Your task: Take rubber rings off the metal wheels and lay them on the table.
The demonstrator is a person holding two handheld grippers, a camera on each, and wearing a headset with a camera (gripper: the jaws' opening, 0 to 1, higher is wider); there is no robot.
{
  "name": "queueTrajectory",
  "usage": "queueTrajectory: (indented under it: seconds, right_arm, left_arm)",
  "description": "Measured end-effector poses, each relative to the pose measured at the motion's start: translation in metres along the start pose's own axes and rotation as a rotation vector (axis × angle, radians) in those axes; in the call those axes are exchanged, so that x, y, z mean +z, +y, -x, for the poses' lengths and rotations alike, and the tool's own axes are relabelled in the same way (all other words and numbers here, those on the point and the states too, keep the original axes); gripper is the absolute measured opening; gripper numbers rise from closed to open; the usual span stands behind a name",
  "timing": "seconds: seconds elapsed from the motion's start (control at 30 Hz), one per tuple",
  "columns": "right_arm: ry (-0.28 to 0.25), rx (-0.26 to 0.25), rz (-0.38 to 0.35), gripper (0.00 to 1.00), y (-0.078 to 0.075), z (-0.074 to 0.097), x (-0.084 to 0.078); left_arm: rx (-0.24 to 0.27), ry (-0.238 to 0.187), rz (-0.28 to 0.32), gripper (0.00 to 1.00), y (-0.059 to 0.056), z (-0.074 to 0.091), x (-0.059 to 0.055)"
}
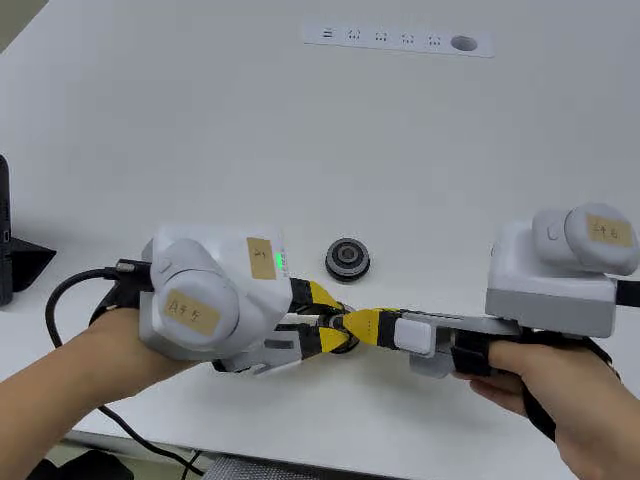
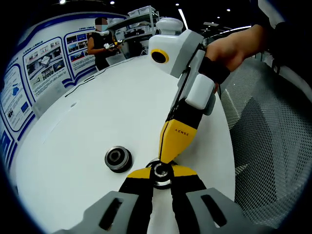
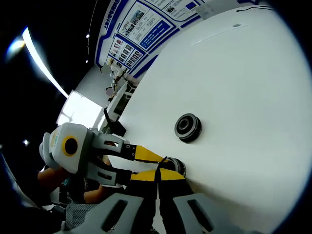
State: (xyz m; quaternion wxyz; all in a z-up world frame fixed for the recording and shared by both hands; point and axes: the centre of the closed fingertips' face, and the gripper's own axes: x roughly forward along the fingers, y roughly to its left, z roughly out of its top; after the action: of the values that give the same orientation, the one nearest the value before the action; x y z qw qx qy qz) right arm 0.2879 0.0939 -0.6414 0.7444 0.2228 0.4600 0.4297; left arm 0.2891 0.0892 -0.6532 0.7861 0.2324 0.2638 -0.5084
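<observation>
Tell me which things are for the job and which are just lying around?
For the job: clamped wheel, loose wheel, left gripper, right gripper, table.
Just lying around: power strip, black object at the table's edge.

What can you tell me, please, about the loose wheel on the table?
The loose wheel is small, round and dark: a black outer ring, seemingly rubber, around a grey metallic core with a centre hole. It lies flat on the white table, touched by nothing else, just beyond the left gripper and right gripper, whose tips meet at a second wheel.
</observation>
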Motion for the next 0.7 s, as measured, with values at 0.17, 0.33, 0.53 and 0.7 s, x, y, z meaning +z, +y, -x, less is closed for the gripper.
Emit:
queueTrajectory:
  seconds: [0.17,0.33,0.53,0.7]
  right_arm:
    - [-0.005,-0.010,-0.015,0.02,-0.0018,0.0017,0.0004]
    - [-0.006,-0.014,-0.021,0.02,-0.0025,0.0031,-0.0005]
    - [-0.009,-0.013,-0.032,0.02,-0.0022,0.0029,-0.0005]
    - [-0.016,-0.006,-0.045,0.02,0.0001,0.0022,0.0010]
  left_arm:
    - [0.000,0.011,-0.003,0.13,0.0001,0.0000,-0.0002]
    - [-0.005,0.016,-0.008,0.13,-0.0013,-0.0003,0.0000]
    - [-0.003,0.024,-0.012,0.13,-0.0012,0.0001,-0.0002]
    - [-0.002,0.041,-0.018,0.14,-0.0012,0.0020,-0.0009]
